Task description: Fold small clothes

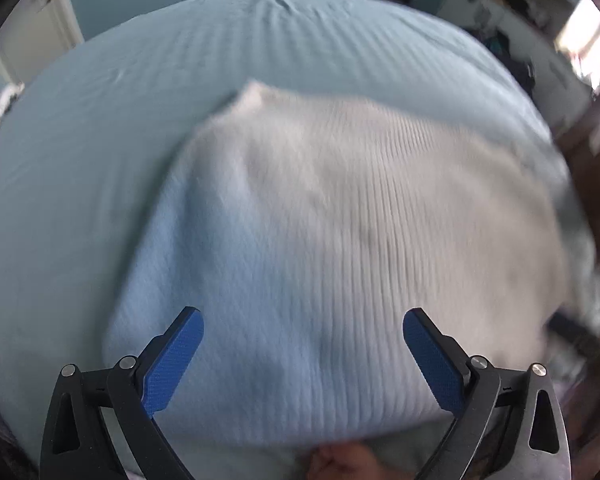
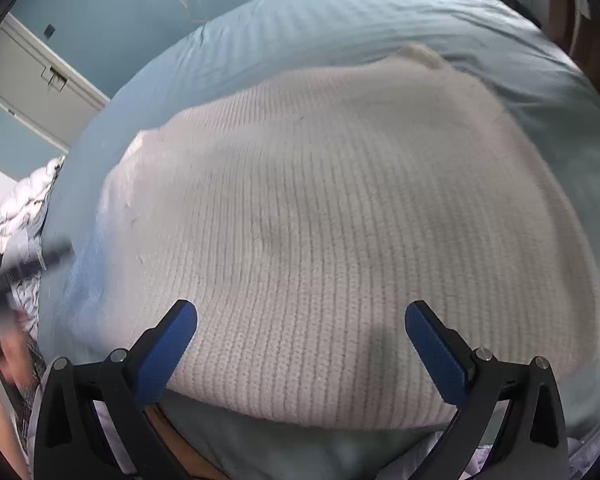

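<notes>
One wide bed (image 1: 100,128) under a pale blue sheet fills most of both views, and the task's thing lies on it near the front edge: a white ribbed knit garment (image 2: 339,220), spread into a broad, rounded slab. Its ribs run in close parallel lines from front to back across the whole surface. In the right wrist view the knit looks cream-white and fairly sharp, with a slight dent near the middle, a rumpled, thicker edge on the left, and a small raised tip at the far edge. In the left wrist view the same garment (image 1: 339,240) is blurred; its left part looks bluish and the rest grey-white, with a soft fold jutting out at the far left corner.

Both grippers hang above the garment's near edge. The left gripper (image 1: 303,320) has its blue-padded jaws spread wide, nothing between them. The right gripper (image 2: 301,314) is likewise spread wide and empty.
</notes>
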